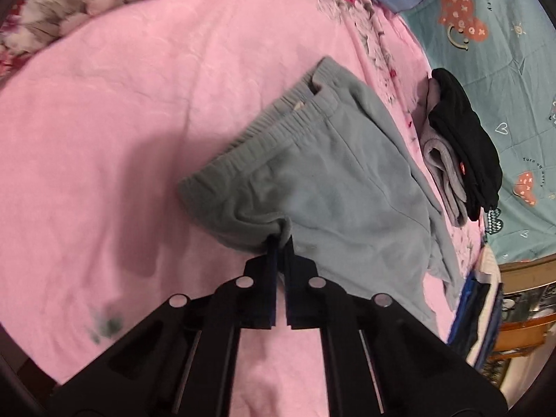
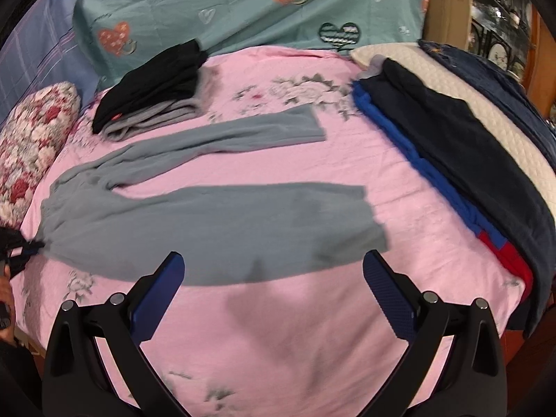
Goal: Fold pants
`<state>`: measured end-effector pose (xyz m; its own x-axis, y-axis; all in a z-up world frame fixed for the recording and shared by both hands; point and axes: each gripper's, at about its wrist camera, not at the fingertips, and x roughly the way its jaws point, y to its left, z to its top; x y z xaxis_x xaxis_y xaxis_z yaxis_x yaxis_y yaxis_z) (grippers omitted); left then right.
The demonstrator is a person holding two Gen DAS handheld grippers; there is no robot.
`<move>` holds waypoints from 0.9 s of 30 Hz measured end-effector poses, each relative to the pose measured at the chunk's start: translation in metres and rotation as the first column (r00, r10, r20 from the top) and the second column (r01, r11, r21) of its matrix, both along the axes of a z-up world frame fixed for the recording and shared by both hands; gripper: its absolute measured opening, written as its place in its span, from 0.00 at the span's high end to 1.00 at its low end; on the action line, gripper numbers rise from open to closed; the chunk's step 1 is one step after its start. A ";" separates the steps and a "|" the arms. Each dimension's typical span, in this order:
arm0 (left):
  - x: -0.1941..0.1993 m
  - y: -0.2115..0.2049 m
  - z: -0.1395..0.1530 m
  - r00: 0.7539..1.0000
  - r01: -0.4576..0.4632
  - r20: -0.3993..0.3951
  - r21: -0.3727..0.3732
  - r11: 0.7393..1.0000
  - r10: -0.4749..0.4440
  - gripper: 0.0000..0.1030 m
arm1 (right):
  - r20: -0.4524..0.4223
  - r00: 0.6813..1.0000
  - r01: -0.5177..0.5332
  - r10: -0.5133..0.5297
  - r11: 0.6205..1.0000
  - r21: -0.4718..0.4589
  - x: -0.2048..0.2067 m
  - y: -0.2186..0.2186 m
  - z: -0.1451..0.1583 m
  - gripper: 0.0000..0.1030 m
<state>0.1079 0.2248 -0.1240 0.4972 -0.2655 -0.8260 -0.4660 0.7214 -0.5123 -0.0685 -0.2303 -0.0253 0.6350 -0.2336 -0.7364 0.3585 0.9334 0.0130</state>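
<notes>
Grey pants [image 2: 208, 215] spread on pink sheet [image 2: 278, 330], 2 legs apart. Left gripper [image 1: 281, 243] pinched on waist corner; right gripper [image 2: 274, 260] wide open, empty, just before near leg. Best: grab near hem, lift both corners together onto far leg.

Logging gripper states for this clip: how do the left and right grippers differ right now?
The left gripper is shut on the grey pants at the waist end; the right gripper is open and holds nothing. The left touches the fabric; the right hovers near the closer leg. Both have blue pads.
</notes>
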 end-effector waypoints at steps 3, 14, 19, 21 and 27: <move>-0.019 -0.001 0.000 1.000 -0.011 0.017 0.024 1.000 0.011 0.97 | -0.051 0.996 0.072 -0.073 0.997 -0.027 0.003 -0.040 0.002 0.01; -0.032 -0.002 0.000 0.998 0.048 0.031 0.034 0.998 -0.049 0.97 | -0.258 0.966 0.071 0.007 0.954 0.291 0.055 -0.114 -0.050 0.01; -0.032 0.000 -0.001 0.998 0.054 0.027 0.028 0.998 -0.055 0.97 | -0.363 0.930 0.043 0.057 0.964 0.263 0.069 -0.101 -0.076 0.01; -0.031 -0.001 -0.001 0.998 0.055 0.024 0.027 0.998 -0.055 0.97 | -0.365 0.928 0.026 0.077 0.963 0.269 0.067 -0.096 -0.080 0.01; -0.029 -0.004 0.000 0.998 0.057 0.016 0.042 0.998 -0.057 0.97 | -0.306 0.949 0.001 0.080 0.966 0.258 0.059 -0.104 -0.072 0.81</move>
<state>0.0789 0.2203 -0.1245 0.4967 -0.2592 -0.8283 -0.4148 0.7674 -0.4889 -0.0099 -0.3341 -0.0977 0.3693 0.0061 -0.9293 0.3455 0.9274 0.1433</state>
